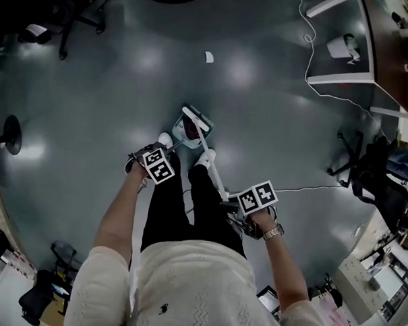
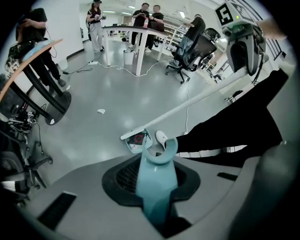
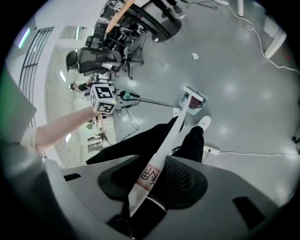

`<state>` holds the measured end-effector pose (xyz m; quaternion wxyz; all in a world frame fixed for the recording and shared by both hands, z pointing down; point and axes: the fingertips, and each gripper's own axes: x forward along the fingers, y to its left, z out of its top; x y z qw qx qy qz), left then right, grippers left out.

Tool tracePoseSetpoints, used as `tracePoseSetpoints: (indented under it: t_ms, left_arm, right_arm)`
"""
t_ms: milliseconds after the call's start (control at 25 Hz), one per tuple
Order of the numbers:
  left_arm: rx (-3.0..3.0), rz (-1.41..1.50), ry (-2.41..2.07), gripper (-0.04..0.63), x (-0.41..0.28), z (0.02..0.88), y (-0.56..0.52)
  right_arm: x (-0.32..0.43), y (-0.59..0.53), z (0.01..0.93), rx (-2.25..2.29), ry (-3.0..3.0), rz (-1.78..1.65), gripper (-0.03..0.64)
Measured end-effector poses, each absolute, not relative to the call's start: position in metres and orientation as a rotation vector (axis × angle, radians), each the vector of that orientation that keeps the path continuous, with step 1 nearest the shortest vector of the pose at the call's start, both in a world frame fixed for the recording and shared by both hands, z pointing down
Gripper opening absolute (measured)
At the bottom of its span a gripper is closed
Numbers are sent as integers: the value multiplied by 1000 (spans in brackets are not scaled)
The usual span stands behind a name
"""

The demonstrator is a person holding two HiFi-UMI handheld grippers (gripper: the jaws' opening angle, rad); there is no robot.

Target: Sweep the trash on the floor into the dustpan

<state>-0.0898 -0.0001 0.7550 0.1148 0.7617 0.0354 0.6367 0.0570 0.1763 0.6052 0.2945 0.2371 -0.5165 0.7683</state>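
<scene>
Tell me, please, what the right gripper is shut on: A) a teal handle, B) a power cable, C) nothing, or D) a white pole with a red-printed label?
D: in its own view the right gripper clamps the white pole at its label; the teal handle is in the left gripper.

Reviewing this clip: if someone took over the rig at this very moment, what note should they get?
Left gripper: jaws shut on the dustpan handle.
Right gripper: jaws shut on the broom handle.
The dustpan is by the person's feet, with the broom's end at it.
Done: reddish trash is in the pan.
Left: one paper scrap lies farther out on the floor, unswept.
</scene>
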Motion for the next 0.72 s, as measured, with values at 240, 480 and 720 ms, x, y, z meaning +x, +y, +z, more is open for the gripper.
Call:
tracePoseSetpoints:
  t_ms: [240,480,720]
  left_arm:
    - [2292,1881,119,92,-105,741,-30]
    - [2305,1837,32,92,-132,706,-77]
    - [2336,1829,-46,92,-141,686,-148]
  right_arm:
    - [59,124,555,795,-1374,2447,163]
    - [58,89,509,897,-1421,2464,163]
    - [95,9,496,1074,-1497,2462,163]
